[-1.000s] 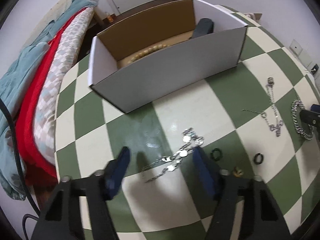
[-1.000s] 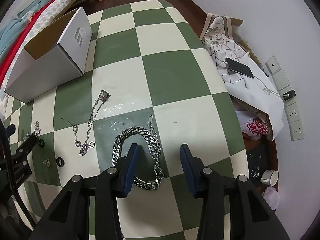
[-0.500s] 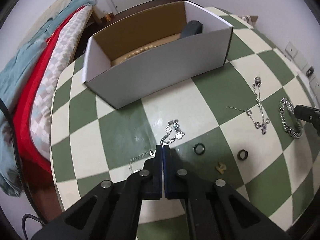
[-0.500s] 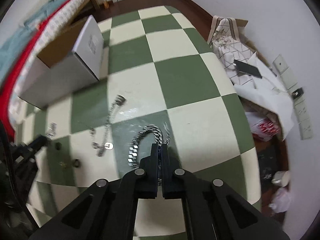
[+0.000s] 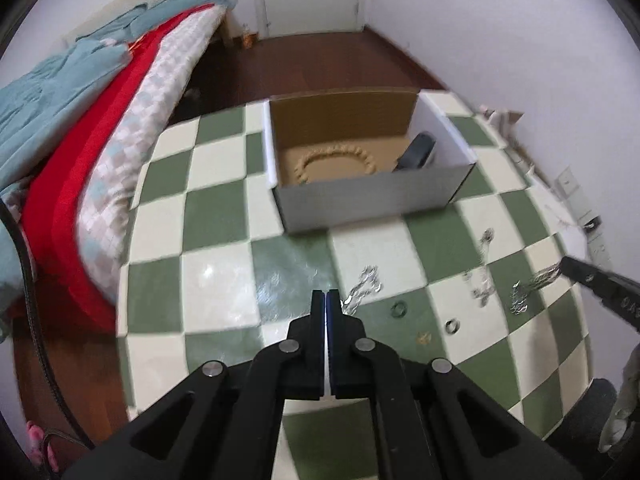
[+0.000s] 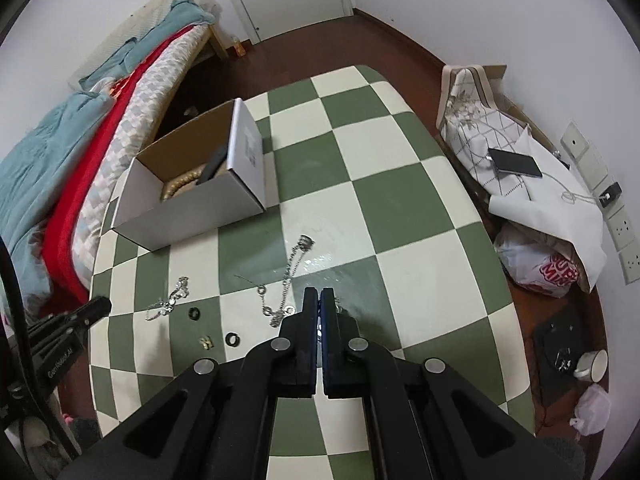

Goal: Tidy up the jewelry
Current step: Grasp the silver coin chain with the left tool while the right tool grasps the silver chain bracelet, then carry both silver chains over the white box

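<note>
Both pairs of jaws were pressed together: the left gripper (image 5: 326, 300) pinched a thin silver chain (image 5: 362, 286), the right gripper (image 6: 319, 300) the heavy chain (image 5: 532, 286), which hung from its tip. Neither had reached the box (image 6: 192, 210), where a bead necklace (image 5: 332, 158) already lay. Two rings (image 6: 194, 313), an earring (image 6: 207, 343) and another chain (image 6: 290, 272) lay on the checked table (image 6: 400, 200), so I judged most of the tidying remained.

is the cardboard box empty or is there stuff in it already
Not empty. The open-topped cardboard box already holds a ring of beige beads on its floor and a dark object leaning in the right corner.
</note>
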### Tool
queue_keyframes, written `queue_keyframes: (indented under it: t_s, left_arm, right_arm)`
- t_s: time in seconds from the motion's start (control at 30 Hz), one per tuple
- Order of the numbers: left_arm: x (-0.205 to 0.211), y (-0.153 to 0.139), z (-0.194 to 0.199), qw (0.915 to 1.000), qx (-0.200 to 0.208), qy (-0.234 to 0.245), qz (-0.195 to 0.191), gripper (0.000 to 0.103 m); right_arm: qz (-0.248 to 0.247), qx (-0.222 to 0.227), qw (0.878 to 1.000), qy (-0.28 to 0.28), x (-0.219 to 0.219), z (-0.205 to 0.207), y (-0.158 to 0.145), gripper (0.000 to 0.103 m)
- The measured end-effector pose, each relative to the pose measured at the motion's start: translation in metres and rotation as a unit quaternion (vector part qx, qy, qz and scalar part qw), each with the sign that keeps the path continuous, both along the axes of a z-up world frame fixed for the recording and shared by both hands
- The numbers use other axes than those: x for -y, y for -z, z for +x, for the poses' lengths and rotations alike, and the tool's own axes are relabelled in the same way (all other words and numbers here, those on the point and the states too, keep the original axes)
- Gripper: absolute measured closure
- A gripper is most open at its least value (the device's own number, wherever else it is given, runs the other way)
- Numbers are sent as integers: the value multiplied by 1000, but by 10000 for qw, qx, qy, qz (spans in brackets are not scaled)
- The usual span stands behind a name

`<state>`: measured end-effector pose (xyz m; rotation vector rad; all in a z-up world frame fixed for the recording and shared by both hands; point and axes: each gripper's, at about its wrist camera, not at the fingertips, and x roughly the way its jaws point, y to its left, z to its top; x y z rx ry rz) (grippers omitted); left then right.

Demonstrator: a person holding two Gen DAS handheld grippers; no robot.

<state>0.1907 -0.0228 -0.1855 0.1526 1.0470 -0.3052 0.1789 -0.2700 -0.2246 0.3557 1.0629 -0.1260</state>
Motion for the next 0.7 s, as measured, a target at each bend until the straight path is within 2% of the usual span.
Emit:
queue_keyframes:
  t_s: [0.1, 0.17, 0.2, 0.23, 0.27, 0.37, 0.43, 0.47, 0.5, 0.53, 0.57, 0.6, 0.7]
  left_arm:
    - [17, 14, 13, 9977, -320, 581, 97, 98]
    - [32, 27, 21, 9936, -450, 924, 468, 82]
    - [37, 33, 24, 9909, -540, 1070, 614, 58]
    - [43, 39, 28, 9879, -587, 1203, 785, 30]
    - [48, 45, 31, 9842, -674, 1368, 902, 24]
    - [56, 59, 35, 9755, -875, 1608, 1222, 24]
    - [61, 69, 36, 9693, -958, 1764, 1418, 25]
    - [62, 72, 37, 9680, -1047, 1834, 1358, 29]
    - [61, 71, 38, 9697, -1082, 1871, 1138, 35]
    - [59, 69, 39, 9705, -1181, 1900, 899, 59]
    - [59, 66, 39, 9724, -1106, 1855, 881, 77]
    - [59, 65, 39, 9722, -1133, 1865, 845, 101]
    - [55, 66, 31, 9743, -1023, 1856, 770, 101]
  right_arm:
    - [-54, -55, 10000, -51, -2, 3, 2, 102]
    - [-46, -99, 9999, -31, 0, 4, 4, 102]
    - [-15, -123, 9999, -1, 2, 4, 6, 102]
    - [8, -139, 9999, 22, 3, 3, 7, 102]
    - [26, -148, 9999, 46, 5, 3, 7, 102]
    - [33, -145, 9998, 125, 11, 2, 7, 102]
    - [28, -150, 9998, 154, 13, 2, 7, 102]
    - [29, -156, 9997, 182, 15, 2, 8, 102]
    - [33, -155, 9997, 193, 16, 3, 8, 102]
    - [30, -155, 9997, 194, 16, 3, 8, 102]
    - [30, -153, 9997, 197, 16, 3, 8, 102]
    - [39, -154, 9997, 200, 16, 3, 8, 102]
    - [52, -164, 9997, 164, 15, 5, 10, 102]
